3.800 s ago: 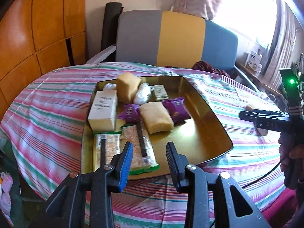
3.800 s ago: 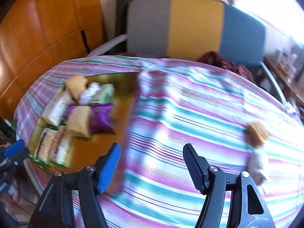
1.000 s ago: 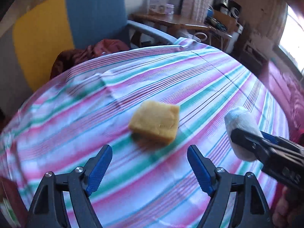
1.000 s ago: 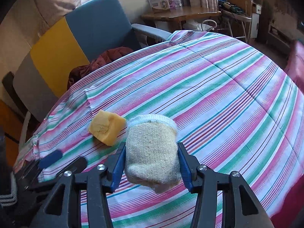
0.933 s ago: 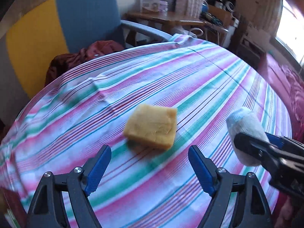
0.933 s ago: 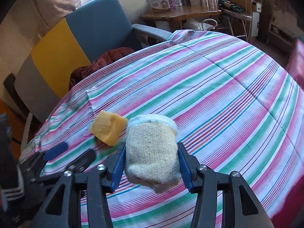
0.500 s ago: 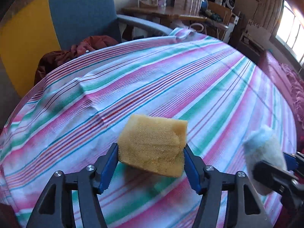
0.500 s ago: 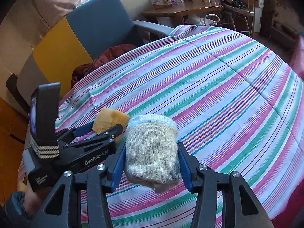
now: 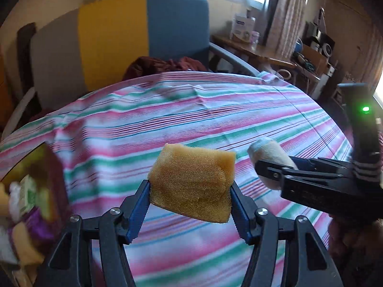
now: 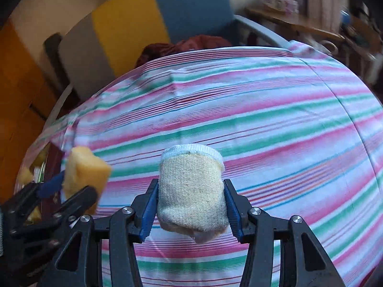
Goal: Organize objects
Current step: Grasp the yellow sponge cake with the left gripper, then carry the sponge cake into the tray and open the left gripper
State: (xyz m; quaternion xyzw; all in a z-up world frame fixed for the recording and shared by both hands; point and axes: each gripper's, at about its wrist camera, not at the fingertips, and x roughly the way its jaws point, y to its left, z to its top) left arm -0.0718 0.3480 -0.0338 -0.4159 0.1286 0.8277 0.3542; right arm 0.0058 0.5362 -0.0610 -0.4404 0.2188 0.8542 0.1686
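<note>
A porous, golden-yellow foam sponge block (image 9: 191, 186), roughly rectangular with soft rounded corners, sits clamped between the blue ribbed pads of the left gripper (image 9: 190, 199). The jaws have just been closing, and the pads now press on the sponge's two short sides. The block is held clear above the worktop (image 9: 215, 119), tilted slightly.

Just to its right, the right gripper (image 10: 191, 205) is clamped on a rolled cream-coloured knitted sock (image 10: 191, 191), a stubby upright cylinder with a coarse weave and a white ribbed cuff at the top. Its blue pads squeeze the roll at its middle, and it too hangs above the cloth. The two held things are near each other but apart.

The worktop is round and covered by a cotton tablecloth striped in pink, green, white and thin blue, with a few shallow creases near the far edge. The broad centre and right of the cloth lie open. At the left edge, blurred, is a shiny gold-coloured metal tray (image 9: 14, 167) holding packets, among them a purple wrapper (image 9: 38, 222) and pale blocks; details cannot be made out.

Beyond the far edge stands an upholstered armchair (image 9: 115, 35) in grey, yellow and blue panels, with a dark red cloth (image 9: 165, 64) on its seat. A cluttered wooden side table (image 9: 258, 50) stands at the right.
</note>
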